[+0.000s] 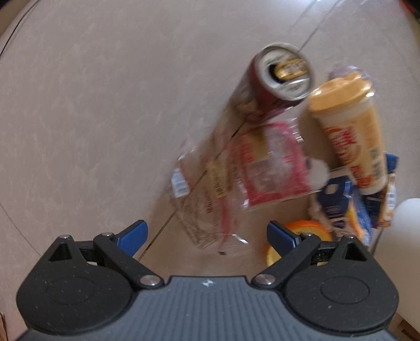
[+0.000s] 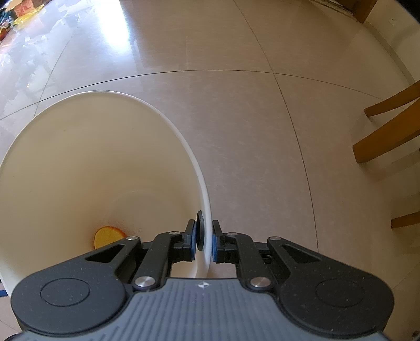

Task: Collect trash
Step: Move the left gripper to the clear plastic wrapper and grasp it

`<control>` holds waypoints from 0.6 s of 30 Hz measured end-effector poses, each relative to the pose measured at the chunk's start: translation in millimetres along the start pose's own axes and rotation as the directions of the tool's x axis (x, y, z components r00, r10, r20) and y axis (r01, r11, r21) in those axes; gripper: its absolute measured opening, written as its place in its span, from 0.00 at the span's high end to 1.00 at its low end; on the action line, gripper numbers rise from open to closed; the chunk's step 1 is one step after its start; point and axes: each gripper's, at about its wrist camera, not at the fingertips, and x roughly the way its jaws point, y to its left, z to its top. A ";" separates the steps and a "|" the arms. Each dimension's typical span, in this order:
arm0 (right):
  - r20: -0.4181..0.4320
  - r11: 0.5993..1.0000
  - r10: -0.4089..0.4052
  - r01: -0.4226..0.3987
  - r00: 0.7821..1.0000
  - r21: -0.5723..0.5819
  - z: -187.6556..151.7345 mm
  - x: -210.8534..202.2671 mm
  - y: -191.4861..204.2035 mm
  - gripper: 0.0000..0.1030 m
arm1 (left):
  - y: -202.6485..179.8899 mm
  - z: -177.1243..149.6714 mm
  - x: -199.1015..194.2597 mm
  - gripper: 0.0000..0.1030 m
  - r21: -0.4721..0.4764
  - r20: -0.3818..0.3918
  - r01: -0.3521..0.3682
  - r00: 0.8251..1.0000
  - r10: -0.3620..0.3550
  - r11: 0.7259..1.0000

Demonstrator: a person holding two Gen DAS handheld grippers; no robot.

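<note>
In the left wrist view, my left gripper [image 1: 207, 236] is open and holds nothing, hovering above a pile of trash on the floor. A dark red drink can [image 1: 275, 78] stands at the far side of the pile. Beside it on the right is an orange-lidded cup [image 1: 346, 123]. A clear plastic wrapper with a red label [image 1: 236, 178] lies just ahead of the fingers. A blue packet [image 1: 338, 204] and an orange lid [image 1: 307, 230] lie by the right finger. In the right wrist view, my right gripper [image 2: 204, 244] is shut on the rim of a white bin [image 2: 168, 123], where a black knob [image 2: 201, 233] sits. An orange lid [image 2: 107, 236] lies inside.
Beige tiled floor [image 2: 262, 131] spreads around the bin. Wooden chair legs [image 2: 386, 136] stand at the right of the right wrist view. More litter [image 2: 23, 10] lies far off at the top left. A white object [image 1: 407, 217] shows at the right edge of the left wrist view.
</note>
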 end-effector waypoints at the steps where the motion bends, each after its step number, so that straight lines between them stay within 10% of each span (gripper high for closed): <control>1: 0.000 1.000 -0.001 0.001 1.000 -0.001 -0.1 0.0 0.2 0.87 | 2.2 -0.4 4.5 0.06 -0.010 -0.003 0.001 1.000 -0.001 1.000; 18: 0.003 1.000 -0.024 0.024 1.000 0.005 -0.5 -1.1 6.8 0.86 | 30.1 6.1 38.2 0.15 -0.076 0.032 -0.040 0.999 0.043 0.996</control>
